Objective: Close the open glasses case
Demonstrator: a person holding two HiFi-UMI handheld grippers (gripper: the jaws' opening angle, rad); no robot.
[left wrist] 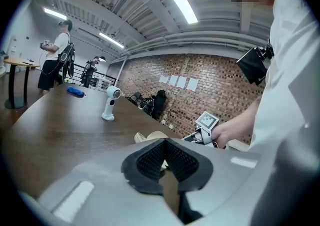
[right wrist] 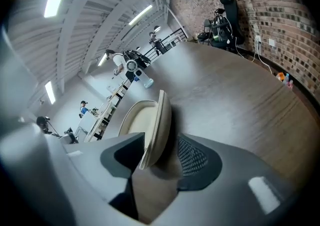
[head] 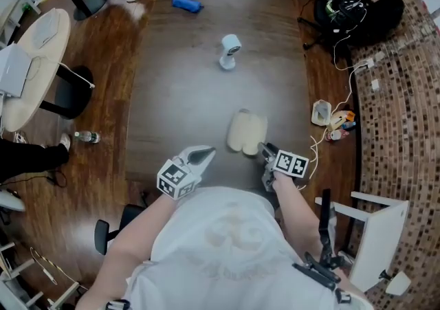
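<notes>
The cream glasses case (head: 246, 131) lies open on the dark wooden table (head: 179, 95), just ahead of me. My right gripper (head: 263, 151) is at the case's near right end. In the right gripper view the case's raised cream shell (right wrist: 152, 120) stands edge-on between the jaws of that gripper (right wrist: 161, 159); the jaws stand wide and the pads do not press on it. My left gripper (head: 205, 155) hovers left of the case, apart from it, with its pads meeting at the tips and nothing between them. From the left gripper (left wrist: 165, 146) the case (left wrist: 149, 136) shows just beyond the jaws.
A white handheld device (head: 230, 49) stands upright mid-table and a blue object (head: 186, 4) lies at the far end. A white chair (head: 377, 229) is at my right. Bags and cables (head: 354, 9) sit on the floor at right, a round table (head: 34, 61) at left.
</notes>
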